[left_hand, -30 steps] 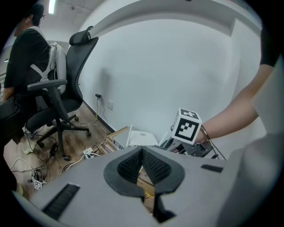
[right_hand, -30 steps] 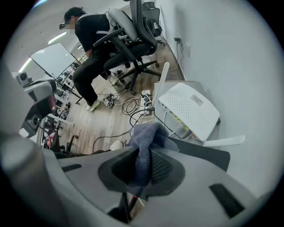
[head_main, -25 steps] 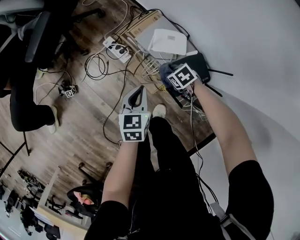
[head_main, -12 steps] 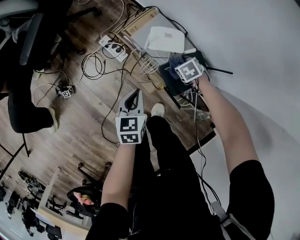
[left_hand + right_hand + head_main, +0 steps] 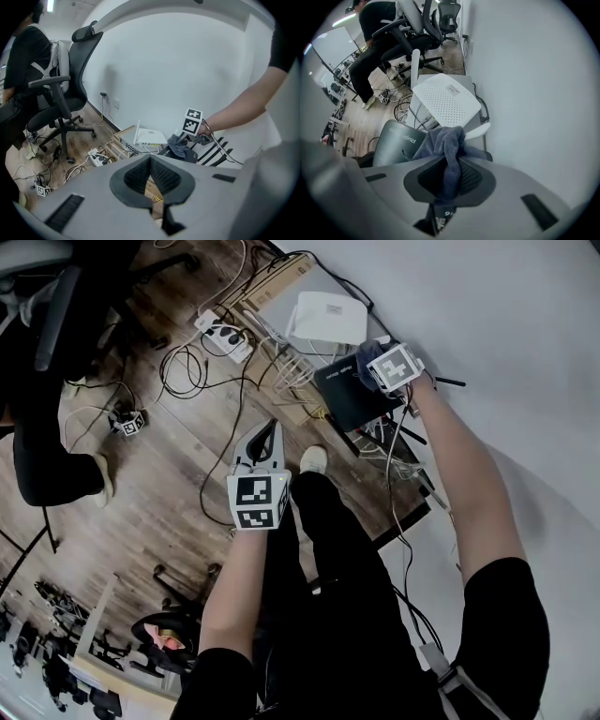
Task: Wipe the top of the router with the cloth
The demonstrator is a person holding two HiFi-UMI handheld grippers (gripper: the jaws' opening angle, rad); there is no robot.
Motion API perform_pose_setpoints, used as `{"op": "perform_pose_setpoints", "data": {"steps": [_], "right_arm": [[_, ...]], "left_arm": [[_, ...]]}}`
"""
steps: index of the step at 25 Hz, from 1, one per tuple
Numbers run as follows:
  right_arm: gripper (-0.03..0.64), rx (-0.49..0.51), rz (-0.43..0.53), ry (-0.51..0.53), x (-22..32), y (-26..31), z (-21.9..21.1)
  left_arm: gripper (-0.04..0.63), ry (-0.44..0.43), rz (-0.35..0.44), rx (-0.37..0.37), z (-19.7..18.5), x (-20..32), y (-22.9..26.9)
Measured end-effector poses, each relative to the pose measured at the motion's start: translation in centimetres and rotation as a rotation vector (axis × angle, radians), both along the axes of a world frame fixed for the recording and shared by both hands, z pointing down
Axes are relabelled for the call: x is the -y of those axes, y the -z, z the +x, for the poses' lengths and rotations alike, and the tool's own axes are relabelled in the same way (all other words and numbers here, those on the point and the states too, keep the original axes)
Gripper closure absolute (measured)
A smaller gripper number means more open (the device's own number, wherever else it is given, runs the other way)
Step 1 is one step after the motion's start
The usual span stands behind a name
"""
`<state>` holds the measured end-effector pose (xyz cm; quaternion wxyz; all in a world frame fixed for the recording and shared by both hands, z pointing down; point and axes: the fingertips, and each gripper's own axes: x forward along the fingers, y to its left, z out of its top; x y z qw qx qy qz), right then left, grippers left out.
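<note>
— Right side?
— My right gripper [image 5: 450,177] is clamped on the cloth [image 5: 443,140], wad pressed to the black router [image 5: 339,395]. In the last second it swept from the top's 8 o'clock end to its 1 o'clock corner, by the white box [image 5: 328,320].
— Meaning?
— One pass done, I judge. Left gripper [image 5: 265,442] closed, empty, idle.

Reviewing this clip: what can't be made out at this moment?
- Whether the cloth touches the black router: head view, the right gripper covers it; right gripper view, its own body hides the underside.
- Router's printed label: right gripper view, too small and blurred.
</note>
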<state>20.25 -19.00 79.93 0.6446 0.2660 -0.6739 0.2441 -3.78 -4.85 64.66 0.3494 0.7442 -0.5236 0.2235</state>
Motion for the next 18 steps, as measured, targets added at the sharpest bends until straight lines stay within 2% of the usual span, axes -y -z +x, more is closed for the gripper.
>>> {"op": "perform_pose_setpoints", "data": {"steps": [4, 6, 11, 15, 18], "right_arm": [[0.578, -0.06, -0.038, 0.074, -0.2, -0.2, 1.7], [0.578, -0.106, -0.025, 0.089, 0.3, -0.3, 2.7], [0.578, -0.207, 0.063, 0.035, 2.1, -0.5, 6.3], [0.58, -0.205, 0.063, 0.008, 2.0, -0.7, 7.3], [0.58, -0.209, 0.014, 0.047, 0.9, -0.7, 7.3]], "left_arm": [[0.597, 0.012, -0.004, 0.0, -0.1, -0.2, -0.2], [0.597, 0.016, -0.005, -0.001, -0.1, -0.3, -0.4], [0.597, 0.016, -0.011, 0.001, 0.0, -0.7, -0.8], [0.597, 0.012, -0.016, 0.004, -0.2, -0.9, -1.0], [0.597, 0.01, -0.02, 0.003, -0.3, -1.0, -1.2]]}}
